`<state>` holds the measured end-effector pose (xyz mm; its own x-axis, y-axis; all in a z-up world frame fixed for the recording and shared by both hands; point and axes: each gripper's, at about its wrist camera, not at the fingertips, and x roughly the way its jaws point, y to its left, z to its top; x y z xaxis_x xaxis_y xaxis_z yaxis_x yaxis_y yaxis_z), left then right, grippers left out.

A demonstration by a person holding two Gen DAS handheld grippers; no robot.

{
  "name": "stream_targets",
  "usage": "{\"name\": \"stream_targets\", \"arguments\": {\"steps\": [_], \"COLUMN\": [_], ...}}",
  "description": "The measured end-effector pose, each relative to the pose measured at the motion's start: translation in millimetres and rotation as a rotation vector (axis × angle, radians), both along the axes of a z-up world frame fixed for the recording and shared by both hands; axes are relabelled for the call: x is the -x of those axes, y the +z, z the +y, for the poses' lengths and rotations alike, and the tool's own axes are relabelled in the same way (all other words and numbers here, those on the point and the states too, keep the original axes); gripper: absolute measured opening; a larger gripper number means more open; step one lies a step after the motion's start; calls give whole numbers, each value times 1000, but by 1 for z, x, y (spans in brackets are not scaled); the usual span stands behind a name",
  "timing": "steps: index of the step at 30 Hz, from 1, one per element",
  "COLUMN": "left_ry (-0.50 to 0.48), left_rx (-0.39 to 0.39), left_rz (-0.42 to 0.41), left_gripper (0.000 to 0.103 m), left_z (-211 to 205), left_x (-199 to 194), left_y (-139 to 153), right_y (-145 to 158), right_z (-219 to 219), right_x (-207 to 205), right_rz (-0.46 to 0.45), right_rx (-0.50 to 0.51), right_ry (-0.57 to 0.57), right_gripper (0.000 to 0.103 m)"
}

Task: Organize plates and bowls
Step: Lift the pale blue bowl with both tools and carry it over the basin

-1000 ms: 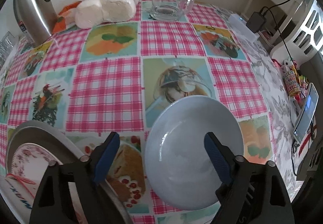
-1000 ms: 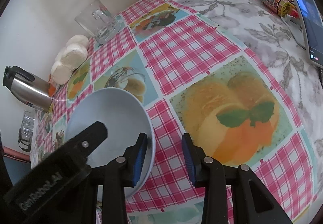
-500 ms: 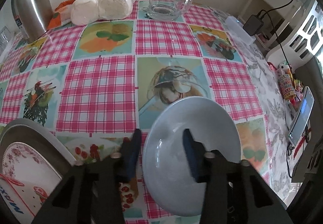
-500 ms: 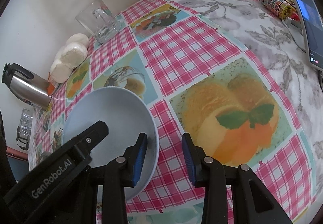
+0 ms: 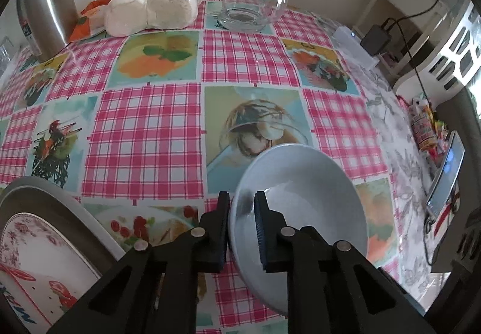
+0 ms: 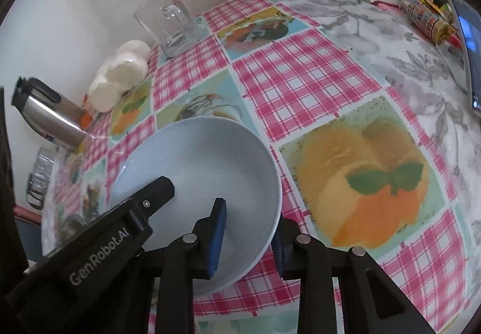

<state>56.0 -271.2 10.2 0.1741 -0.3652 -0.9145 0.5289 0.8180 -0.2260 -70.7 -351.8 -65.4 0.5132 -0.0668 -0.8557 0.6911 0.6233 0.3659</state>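
Now pale-blue bowl (image 5: 300,201) (glossy, tilted): left tongs (image 5: 242,228) grip rim; right tongs (image 6: 248,239) straddle rim, unclosed.

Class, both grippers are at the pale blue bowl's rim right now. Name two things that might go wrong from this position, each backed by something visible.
1. The left gripper pinches only the thin rim of the pale blue bowl, which looks tilted; it may slip or swing.
2. The right gripper straddles the opposite rim with a gap; if both pull differently, the bowl may twist free and drop onto the tablecloth, or knock the floral plate nearby.
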Motion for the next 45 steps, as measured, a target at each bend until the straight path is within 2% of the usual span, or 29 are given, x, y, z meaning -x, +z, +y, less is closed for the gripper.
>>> {"name": "stream_targets", "arguments": {"steps": [2, 6, 15, 24, 38, 45], "left_ry": [0, -1, 4, 48, 157, 206], "left_rx": [15, 47, 162, 225, 282, 289], "left_rz": [3, -30, -94, -111, -118, -95], "left_gripper": [17, 17, 17, 17, 17, 17], "left_z": [2, 5, 29, 72, 155, 195], "left_x": [-1, 1, 4, 1, -16, -19], "left_y": [4, 25, 89, 125, 146, 143], "right_y": [1, 14, 82, 126, 155, 150], "right_z": [-2, 0, 16, 51, 122, 153], "right_x": [2, 4, 13, 10, -19, -28], "right_rz": [-23, -47, -159, -215, -246, -245], "right_rx": [-21, -1, 100, 162, 198, 173], "right_ry": [-4, 1, 3, 35, 147, 201], "right_gripper": [30, 30, 30, 30, 30, 30]}}
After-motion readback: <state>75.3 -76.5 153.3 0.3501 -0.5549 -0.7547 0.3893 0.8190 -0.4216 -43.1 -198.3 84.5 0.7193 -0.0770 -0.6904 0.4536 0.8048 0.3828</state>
